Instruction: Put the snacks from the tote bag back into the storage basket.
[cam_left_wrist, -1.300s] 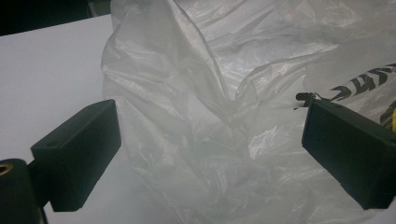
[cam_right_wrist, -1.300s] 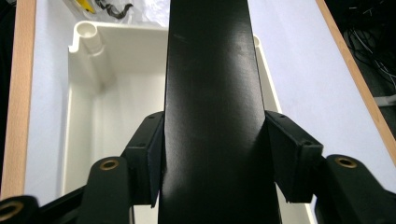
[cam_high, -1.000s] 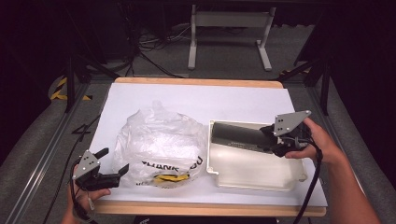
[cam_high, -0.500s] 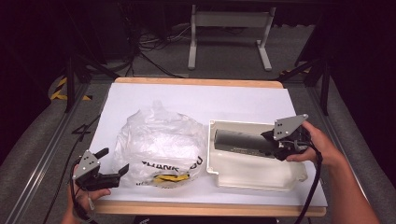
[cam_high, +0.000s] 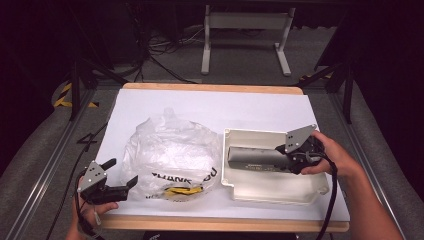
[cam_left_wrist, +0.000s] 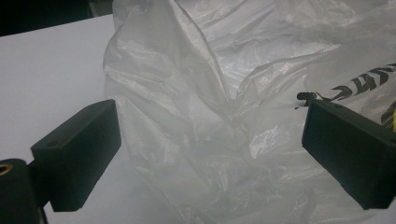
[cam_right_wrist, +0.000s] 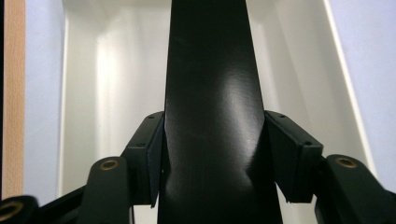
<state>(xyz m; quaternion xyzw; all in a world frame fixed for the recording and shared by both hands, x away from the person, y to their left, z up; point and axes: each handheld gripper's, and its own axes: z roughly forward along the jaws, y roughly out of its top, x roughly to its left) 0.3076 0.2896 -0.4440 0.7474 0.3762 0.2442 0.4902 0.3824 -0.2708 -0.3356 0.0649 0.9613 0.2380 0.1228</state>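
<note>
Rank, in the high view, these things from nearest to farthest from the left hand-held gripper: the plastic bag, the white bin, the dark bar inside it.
Measured from the left hand-held gripper:
1. Plastic bag: right beside its open jaws, at the table's front left.
2. White bin: past the bag, on the right side.
3. Dark bar: lying inside the bin, clamped by the right hand-held gripper.

Left gripper (cam_high: 121, 184) sits low at the near left of the table, hand (cam_high: 90, 212) beneath it, jaws spread wide and touching nothing. Right gripper (cam_high: 281, 157) points leftward, held in the right hand (cam_high: 334, 156), forearm entering from bottom right. Its jaws press both sides of a dark bar (cam_right_wrist: 212, 112).
</note>
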